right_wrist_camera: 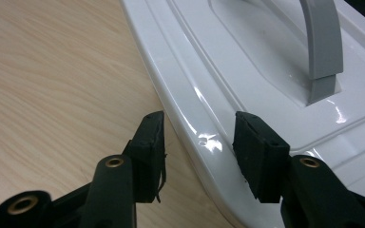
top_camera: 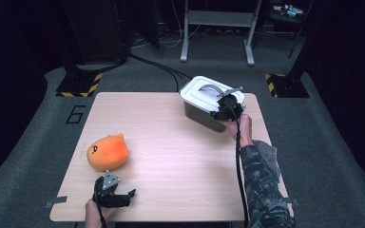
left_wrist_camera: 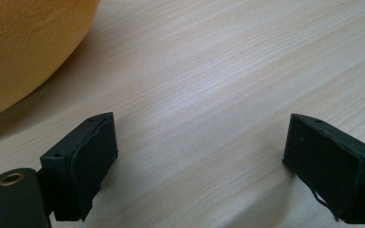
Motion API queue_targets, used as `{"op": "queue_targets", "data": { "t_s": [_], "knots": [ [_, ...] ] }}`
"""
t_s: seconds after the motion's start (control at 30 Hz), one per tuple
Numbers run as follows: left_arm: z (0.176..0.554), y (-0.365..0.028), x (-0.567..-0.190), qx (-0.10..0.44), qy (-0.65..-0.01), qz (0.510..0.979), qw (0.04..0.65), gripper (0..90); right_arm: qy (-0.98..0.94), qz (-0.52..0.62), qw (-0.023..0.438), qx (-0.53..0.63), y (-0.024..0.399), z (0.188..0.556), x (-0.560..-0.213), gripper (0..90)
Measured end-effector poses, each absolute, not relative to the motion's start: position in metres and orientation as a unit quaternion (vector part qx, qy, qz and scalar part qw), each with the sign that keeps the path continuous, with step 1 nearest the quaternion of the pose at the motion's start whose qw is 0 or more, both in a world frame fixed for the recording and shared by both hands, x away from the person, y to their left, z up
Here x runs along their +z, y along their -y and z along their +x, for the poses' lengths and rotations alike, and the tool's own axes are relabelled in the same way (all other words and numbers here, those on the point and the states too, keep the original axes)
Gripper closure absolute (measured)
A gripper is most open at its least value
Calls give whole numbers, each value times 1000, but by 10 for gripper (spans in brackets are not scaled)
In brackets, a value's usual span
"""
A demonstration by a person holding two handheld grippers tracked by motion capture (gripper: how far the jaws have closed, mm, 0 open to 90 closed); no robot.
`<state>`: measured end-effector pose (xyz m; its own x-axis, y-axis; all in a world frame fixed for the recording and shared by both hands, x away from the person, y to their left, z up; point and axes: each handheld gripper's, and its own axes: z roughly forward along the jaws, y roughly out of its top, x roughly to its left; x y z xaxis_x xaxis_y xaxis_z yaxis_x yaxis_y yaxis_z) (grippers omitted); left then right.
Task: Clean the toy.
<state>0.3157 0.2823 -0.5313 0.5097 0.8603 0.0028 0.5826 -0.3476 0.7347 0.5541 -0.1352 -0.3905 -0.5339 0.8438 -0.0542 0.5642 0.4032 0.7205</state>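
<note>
While your right gripper point(right_wrist_camera: 197, 137) straddles the lid's point(right_wrist_camera: 275, 76) near rim, pads not yet pressing, the box point(top_camera: 204, 114) sits at the table's point(top_camera: 171, 156) far right corner. Close squarely on the rim before lifting. Your left gripper point(left_wrist_camera: 197, 156) rests open beside the orange plush point(top_camera: 107, 152).

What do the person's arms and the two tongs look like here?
Both tongs, left tongs and right tongs, are black, each topped by a grey three-cornered plate. A black cable trails from the right one. The right sleeve is dark camouflage-patterned. Brass-coloured rivets mark the jaw arms.

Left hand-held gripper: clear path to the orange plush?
Probably yes. The left hand-held gripper sits open on the table just short of the orange plush, with bare wood between them.
</note>
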Motion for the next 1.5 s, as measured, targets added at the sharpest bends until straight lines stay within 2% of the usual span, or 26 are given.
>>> {"op": "queue_targets", "data": {
  "t_s": [0.07,0.27,0.43,1.13,1.27,1.5],
  "knots": [
    [316,-282,-531,200,-453,796,348,104,-810,439,222,320,136,556,-391,512],
    [316,-282,-531,200,-453,796,348,105,-806,441,207,335,141,554,-391,575],
    [316,-282,-531,200,-453,796,348,106,-809,441,186,342,137,551,-390,581],
    [316,-283,-531,199,-454,796,347,106,-809,439,160,358,126,550,-390,579],
    [316,-282,-531,198,-455,796,347,106,-811,434,161,358,126,550,-390,572],
    [316,-282,-531,198,-455,796,347,106,-795,455,178,360,139,556,-383,454]
  ]
}}
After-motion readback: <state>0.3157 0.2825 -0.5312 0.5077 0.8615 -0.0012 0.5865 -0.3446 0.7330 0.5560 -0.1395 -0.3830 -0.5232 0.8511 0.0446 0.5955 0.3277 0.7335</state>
